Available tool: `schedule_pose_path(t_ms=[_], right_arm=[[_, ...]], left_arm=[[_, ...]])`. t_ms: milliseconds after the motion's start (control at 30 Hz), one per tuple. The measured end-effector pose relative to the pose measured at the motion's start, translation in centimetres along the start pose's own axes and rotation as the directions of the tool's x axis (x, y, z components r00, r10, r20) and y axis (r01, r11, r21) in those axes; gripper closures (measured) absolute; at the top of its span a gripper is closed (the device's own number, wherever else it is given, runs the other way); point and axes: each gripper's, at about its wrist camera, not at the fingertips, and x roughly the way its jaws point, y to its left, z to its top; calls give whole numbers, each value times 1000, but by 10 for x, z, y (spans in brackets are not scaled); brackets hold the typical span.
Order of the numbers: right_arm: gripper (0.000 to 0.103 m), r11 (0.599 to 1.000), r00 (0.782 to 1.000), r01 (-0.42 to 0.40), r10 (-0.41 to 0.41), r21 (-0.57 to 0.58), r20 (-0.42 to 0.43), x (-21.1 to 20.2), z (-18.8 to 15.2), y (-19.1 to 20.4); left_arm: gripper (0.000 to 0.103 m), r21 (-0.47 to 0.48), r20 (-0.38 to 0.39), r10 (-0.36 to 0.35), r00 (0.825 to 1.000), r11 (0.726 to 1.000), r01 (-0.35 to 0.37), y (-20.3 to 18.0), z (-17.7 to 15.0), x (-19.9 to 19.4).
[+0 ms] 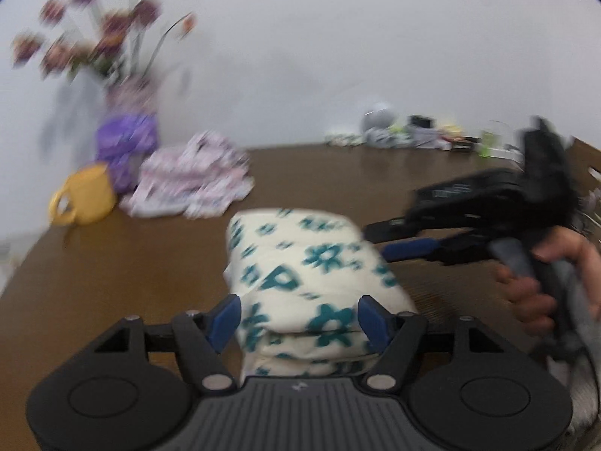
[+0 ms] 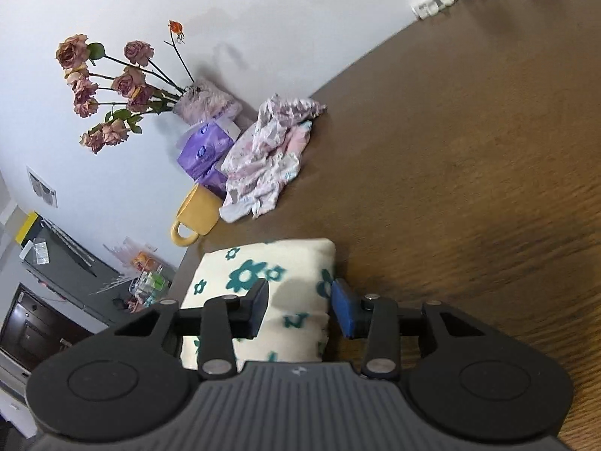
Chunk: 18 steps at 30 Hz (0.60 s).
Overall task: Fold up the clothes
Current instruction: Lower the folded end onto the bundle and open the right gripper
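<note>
Folded cloth lies at 12 o'clock between released left tongs; right tongs released, straddling its edge.

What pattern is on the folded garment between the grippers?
Cream fabric with teal flower prints on the folded garment; sharpest in the right wrist view.

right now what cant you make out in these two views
- Small clutter at the table's far edge: left wrist view, motion blur, too small to name.
- Near end of the folded floral cloth: both views, hidden under each gripper's body.
- Whether the left tongs or right tongs touch the cloth: pads straddle it, contact unclear.
- Pink crumpled garment: type of garment unclear.
</note>
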Motion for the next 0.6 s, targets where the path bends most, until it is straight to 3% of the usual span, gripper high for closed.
schedule_pose_path(t_ms=[67, 167, 300, 467, 500, 600], right_arm=[[64, 1000, 1000, -15, 15, 5, -22, -1, -5, -2], [64, 999, 998, -45, 45, -6, -35, -9, -16, -1], [64, 994, 997, -74, 71, -77, -39, -27, -35, 11], [64, 963, 999, -9, 0, -271, -35, -41, -63, 35], [64, 954, 999, 5, -16, -299, -34, -42, -69, 39], [64, 922, 997, 49, -66, -384, -31, -43, -85, 50]], left_arm=[[35, -76, -10, -44, 999, 996, 43, 15, -3, -1], [43, -116, -9, -90, 996, 989, 88, 25, -6, -2], [45, -36, 1, -87, 996, 996, 87, 22, -11, -12], [47, 117, 29, -37, 999, 993, 34, 16, -19, -15], [50, 144, 35, -28, 999, 989, 22, 14, -19, -13], [73, 201, 50, -12, 999, 980, 1, 9, -22, -8]])
